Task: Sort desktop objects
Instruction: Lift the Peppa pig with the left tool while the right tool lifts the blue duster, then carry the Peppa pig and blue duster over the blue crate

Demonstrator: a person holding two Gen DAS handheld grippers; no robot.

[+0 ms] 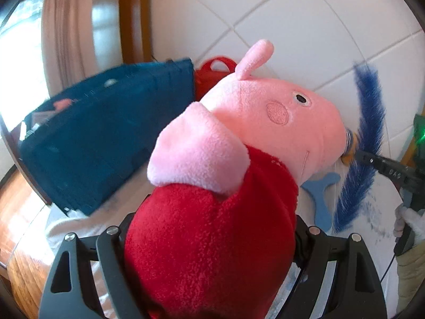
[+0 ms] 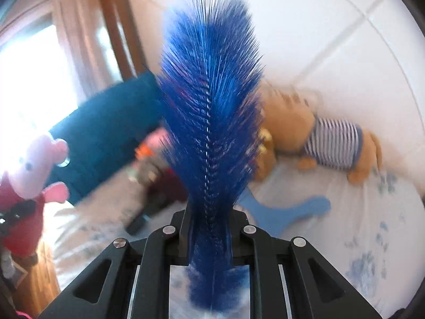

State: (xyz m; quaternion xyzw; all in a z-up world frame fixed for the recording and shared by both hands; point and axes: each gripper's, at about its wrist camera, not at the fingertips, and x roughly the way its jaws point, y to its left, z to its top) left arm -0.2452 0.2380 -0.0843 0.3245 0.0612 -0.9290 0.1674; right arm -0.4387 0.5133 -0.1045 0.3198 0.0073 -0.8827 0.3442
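A pink pig plush [image 1: 255, 122] in a red dress fills the left wrist view. My left gripper [image 1: 212, 236] is shut on its red body, a finger pressed against each side, and holds it off the white cloth. In the right wrist view the same pig plush [image 2: 34, 164] is at the far left. A long blue feather [image 2: 209, 122] stands upright there, with my right gripper [image 2: 209, 230] shut on its lower shaft. From the left wrist, the feather [image 1: 369, 122] and the right gripper [image 1: 358, 155] are just past the pig's snout.
A teal basket [image 1: 106, 138] stands at the back left with a red container [image 1: 212, 71] behind it. An orange bear plush [image 2: 332, 143] in a striped shirt lies by the tiled wall. A flat blue shape [image 2: 287, 212] and small dark items [image 2: 148, 204] lie on the cloth [image 2: 345, 226]. A gloved hand [image 1: 409, 220] is at the right.
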